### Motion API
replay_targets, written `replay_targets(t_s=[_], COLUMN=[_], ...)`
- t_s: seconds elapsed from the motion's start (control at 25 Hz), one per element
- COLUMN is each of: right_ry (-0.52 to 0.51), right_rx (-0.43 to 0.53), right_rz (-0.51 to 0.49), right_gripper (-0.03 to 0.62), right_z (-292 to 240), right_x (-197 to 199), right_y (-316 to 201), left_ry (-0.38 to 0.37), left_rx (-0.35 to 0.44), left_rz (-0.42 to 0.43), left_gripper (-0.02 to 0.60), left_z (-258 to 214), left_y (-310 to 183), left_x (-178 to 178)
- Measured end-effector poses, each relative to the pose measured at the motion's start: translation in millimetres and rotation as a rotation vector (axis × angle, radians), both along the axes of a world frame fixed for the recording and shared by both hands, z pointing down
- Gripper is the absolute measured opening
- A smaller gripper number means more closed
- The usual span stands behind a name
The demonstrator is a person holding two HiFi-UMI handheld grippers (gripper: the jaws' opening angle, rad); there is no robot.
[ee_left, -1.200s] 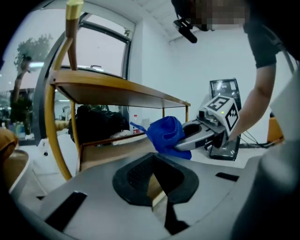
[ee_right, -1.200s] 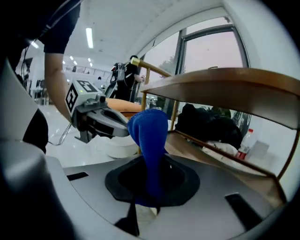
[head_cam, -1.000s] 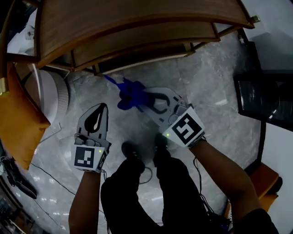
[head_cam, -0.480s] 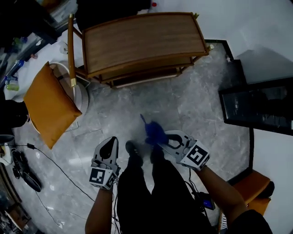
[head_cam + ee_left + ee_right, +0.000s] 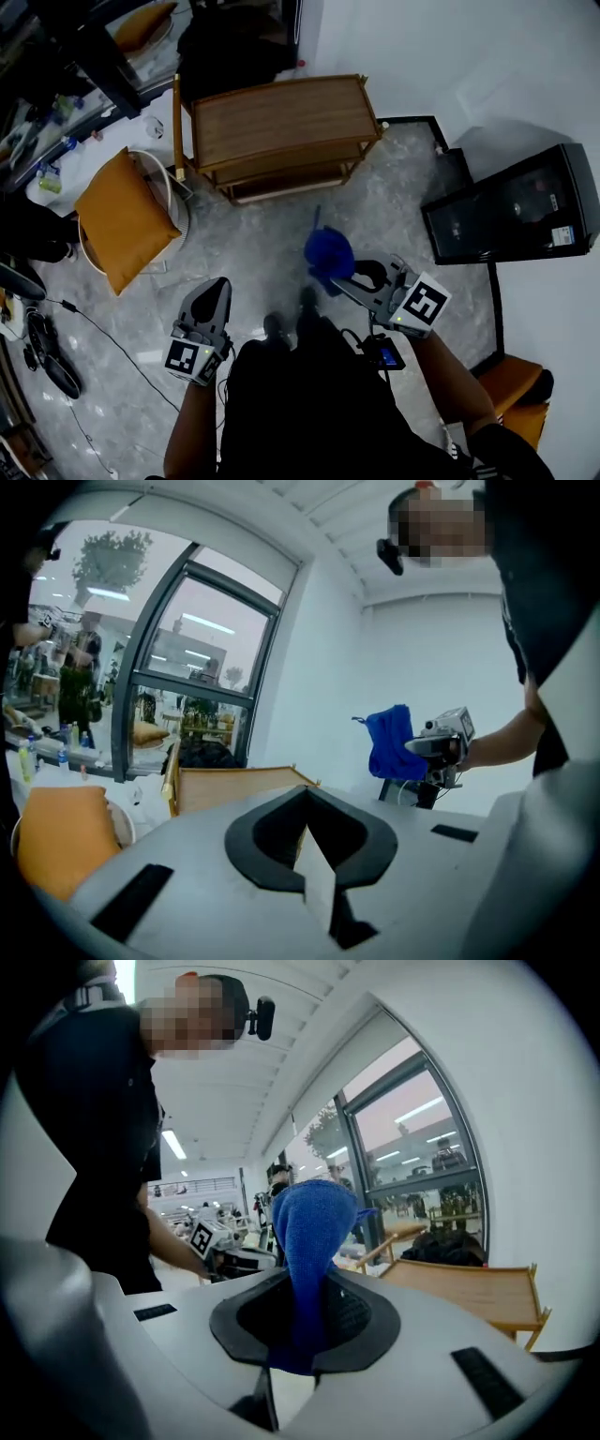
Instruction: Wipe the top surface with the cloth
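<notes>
Grey marble floor by a white wall; wooden table against it, orange cushion to its left, black cabinet at right. Blue cloth is well apart from the table, bunched & clamped in the right gripper, held over the floor. Left gripper points fwd, jaws together w/ nothing btwn them.

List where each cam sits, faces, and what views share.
Head view: on the head, steeply down; wooden table, both forearms, left gripper, right gripper.
Left gripper view: along its shut, empty jaws toward the table; torso at right.
Right gripper view: along jaws clamping the blue cloth; torso at left.
Shared: all show cloth, table.
</notes>
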State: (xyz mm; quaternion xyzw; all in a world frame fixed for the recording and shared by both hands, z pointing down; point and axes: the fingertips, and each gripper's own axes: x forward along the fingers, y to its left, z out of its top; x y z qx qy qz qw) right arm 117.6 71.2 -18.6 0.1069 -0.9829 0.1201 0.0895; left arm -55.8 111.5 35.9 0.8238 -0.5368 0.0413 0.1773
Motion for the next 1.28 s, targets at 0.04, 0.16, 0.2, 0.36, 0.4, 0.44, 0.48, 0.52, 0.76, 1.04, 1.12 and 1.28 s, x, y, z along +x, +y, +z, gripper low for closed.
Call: replay_targets(t_s=[0.04, 0.16, 0.2, 0.36, 0.4, 0.44, 0.48, 0.52, 0.76, 1.04, 1.12, 1.28], right_ry=[-0.032, -0.121, -0.133, -0.171, -0.187, -0.199, -0.207, -0.212, -0.199, -0.158, -0.146, -0.124], right_rx=[0.001, 0.035, 0.061, 0.109, 0.112, 0.121, 0.132, 0.143, 0.209, 0.171, 0.150, 0.149], right_rz=[-0.007, 0.007, 0.015, 0.024, 0.023, 0.019, 0.014, 0.007, -0.044, -0.049, -0.058, -0.099], right_gripper=[0.055, 0.055, 0.055, 0.055, 0.055, 0.055, 0.055, 0.055, 0.055, 0.055, 0.055, 0.055], right_z=[-16.6, -63.2, -74.4, -103.9, -110.2, -116.2, -121.4, -125.7, -128.7, -108.7, -99.7, -93.1], right_x=[-2.4, -4.9, -5.5, -12.8, -16.5, -21.1, -26.4, -32.4, -78.1, -93.2, -97.2, -104.7], right_y=[6.7, 23.4, 28.3, 48.7, 53.6, 58.6, 64.0, 70.2, 106.4, 117.9, 116.6, 120.9], left_ry=[0.010, 0.055, 0.068, 0.076, 0.073, 0.070, 0.066, 0.062, 0.040, 0.084, 0.106, 0.109], left_rx=[0.015, 0.084, 0.104, 0.185, 0.205, 0.222, 0.233, 0.237, 0.251, 0.273, 0.271, 0.257], left_rz=[0.001, 0.015, 0.022, 0.054, 0.056, 0.059, 0.063, 0.072, 0.146, 0.189, 0.182, 0.211], left_gripper=[0.011, 0.012, 0.012, 0.012, 0.012, 0.012, 0.012, 0.012, 0.012, 0.012, 0.012, 0.011], left_z=[-8.7, -35.0, -44.2, -82.2, -91.6, -100.6, -108.4, -114.6, -139.2, -148.5, -144.4, -135.9], left_y=[1.7, 6.7, 8.9, 19.9, 23.0, 26.2, 29.6, 33.5, 62.5, 73.9, 73.5, 69.0], left_x=[-5.7, -18.4, -20.8, -24.9, -27.2, -29.3, -30.6, -31.1, -38.4, -40.2, -44.5, -33.6])
